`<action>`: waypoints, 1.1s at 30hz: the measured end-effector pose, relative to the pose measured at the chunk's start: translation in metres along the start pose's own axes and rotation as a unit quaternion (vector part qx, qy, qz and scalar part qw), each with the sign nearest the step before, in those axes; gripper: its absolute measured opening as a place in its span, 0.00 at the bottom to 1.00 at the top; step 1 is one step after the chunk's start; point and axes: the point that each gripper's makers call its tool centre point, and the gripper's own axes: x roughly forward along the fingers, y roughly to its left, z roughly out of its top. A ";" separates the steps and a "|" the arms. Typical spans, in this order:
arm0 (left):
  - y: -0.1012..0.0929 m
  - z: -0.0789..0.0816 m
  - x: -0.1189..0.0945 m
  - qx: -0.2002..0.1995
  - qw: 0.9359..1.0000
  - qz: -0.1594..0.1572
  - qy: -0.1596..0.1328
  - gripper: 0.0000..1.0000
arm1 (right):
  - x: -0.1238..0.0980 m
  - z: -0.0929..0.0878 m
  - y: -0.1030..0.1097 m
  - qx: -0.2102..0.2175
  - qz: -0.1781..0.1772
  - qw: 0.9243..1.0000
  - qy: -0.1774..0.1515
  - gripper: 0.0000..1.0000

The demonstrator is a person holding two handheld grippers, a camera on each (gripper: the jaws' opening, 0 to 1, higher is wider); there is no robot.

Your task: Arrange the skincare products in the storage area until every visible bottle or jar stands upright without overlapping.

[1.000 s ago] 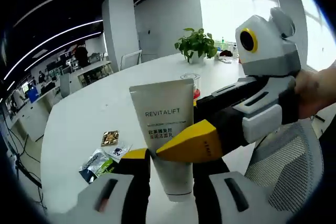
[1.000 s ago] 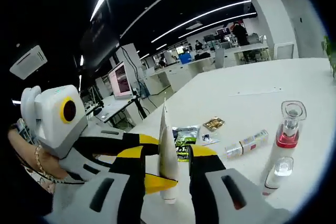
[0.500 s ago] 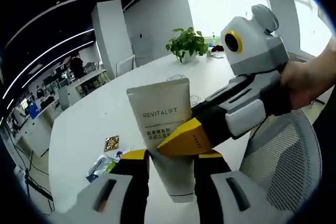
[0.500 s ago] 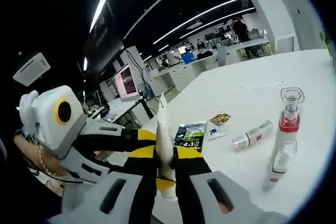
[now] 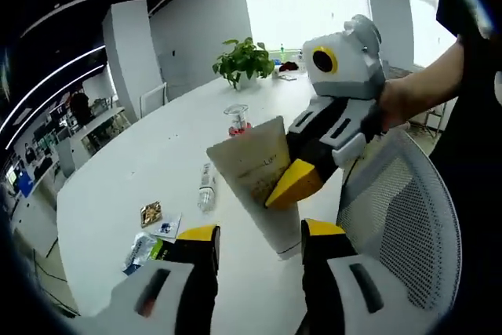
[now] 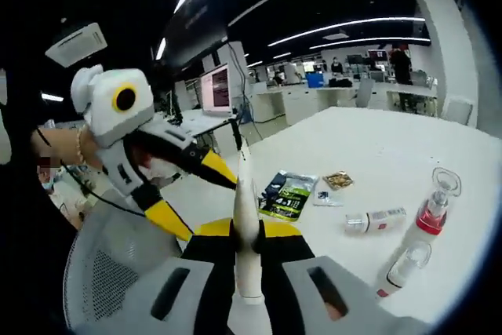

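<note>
Your right gripper pinches the flat cream plastic tube; left gripper released. Tube tilted, unsupported: may slip or topple.

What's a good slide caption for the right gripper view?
Right gripper pinches the tube edge-on above the table, left gripper alongside.

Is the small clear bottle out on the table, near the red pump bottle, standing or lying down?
Lying down. The small clear bottle rests on its side on the white table, while the red pump bottle beside it stands upright.
</note>
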 end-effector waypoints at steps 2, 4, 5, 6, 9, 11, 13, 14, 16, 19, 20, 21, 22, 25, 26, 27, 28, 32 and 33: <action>-0.005 0.006 -0.006 0.039 0.999 -0.037 0.007 0.36 | 0.001 -0.003 0.008 -0.027 0.023 0.999 0.008 0.09; -0.008 0.009 -0.009 0.057 0.997 -0.056 0.018 0.34 | 0.002 -0.005 0.019 -0.053 0.050 0.997 0.016 0.09; -0.009 0.011 -0.011 0.073 0.995 -0.061 0.025 0.35 | 0.003 -0.005 0.023 -0.064 0.059 0.996 0.020 0.09; -0.008 0.012 -0.011 0.087 0.994 -0.062 0.030 0.34 | 0.004 -0.006 0.026 -0.071 0.065 0.995 0.022 0.09; -0.013 0.012 -0.010 0.109 0.989 -0.086 0.047 0.31 | 0.006 -0.006 0.033 -0.081 0.077 0.993 0.027 0.09; -0.020 0.018 -0.009 0.119 0.987 -0.096 0.047 0.30 | 0.006 -0.006 0.037 -0.087 0.085 0.992 0.029 0.09; -0.028 0.021 -0.008 0.137 0.983 -0.113 0.052 0.27 | 0.006 -0.004 0.041 -0.096 0.094 0.990 0.030 0.09; -0.032 0.023 -0.005 0.148 0.981 -0.116 0.055 0.26 | 0.005 -0.003 0.044 -0.102 0.099 0.989 0.031 0.09; -0.036 0.020 -0.003 0.166 0.976 -0.128 0.062 0.23 | 0.005 -0.001 0.046 -0.108 0.105 0.988 0.030 0.08; -0.040 0.019 -0.001 0.186 0.970 -0.137 0.071 0.20 | 0.005 0.000 0.048 -0.114 0.110 0.987 0.029 0.08; -0.039 0.020 0.001 0.193 0.970 -0.132 0.074 0.20 | 0.005 -0.002 0.046 -0.120 0.107 0.986 0.033 0.08; -0.042 0.019 0.001 0.199 0.967 -0.140 0.075 0.18 | 0.004 -0.003 0.045 -0.119 0.107 0.986 0.035 0.08; -0.041 0.017 0.001 0.203 0.965 -0.145 0.079 0.18 | 0.004 -0.004 0.045 -0.119 0.109 0.986 0.035 0.09; -0.047 0.012 0.000 0.206 0.959 -0.170 0.092 0.13 | 0.001 -0.009 0.048 -0.126 0.112 0.985 0.040 0.09; -0.047 0.013 0.001 0.206 0.960 -0.168 0.092 0.12 | 0.001 -0.009 0.048 -0.126 0.112 0.985 0.040 0.10; -0.049 0.013 0.001 0.209 0.958 -0.171 0.095 0.11 | 0.000 -0.010 0.048 -0.123 0.116 0.985 0.043 0.10; -0.050 0.012 0.000 0.209 0.957 -0.177 0.097 0.11 | -0.001 -0.011 0.049 -0.123 0.118 0.984 0.042 0.10; -0.051 0.014 0.001 0.195 0.956 -0.191 0.104 0.09 | -0.003 -0.011 0.051 -0.108 0.117 0.987 0.036 0.12; -0.053 0.016 0.000 0.186 0.958 -0.197 0.098 0.09 | -0.004 -0.011 0.050 -0.102 0.118 0.987 0.036 0.13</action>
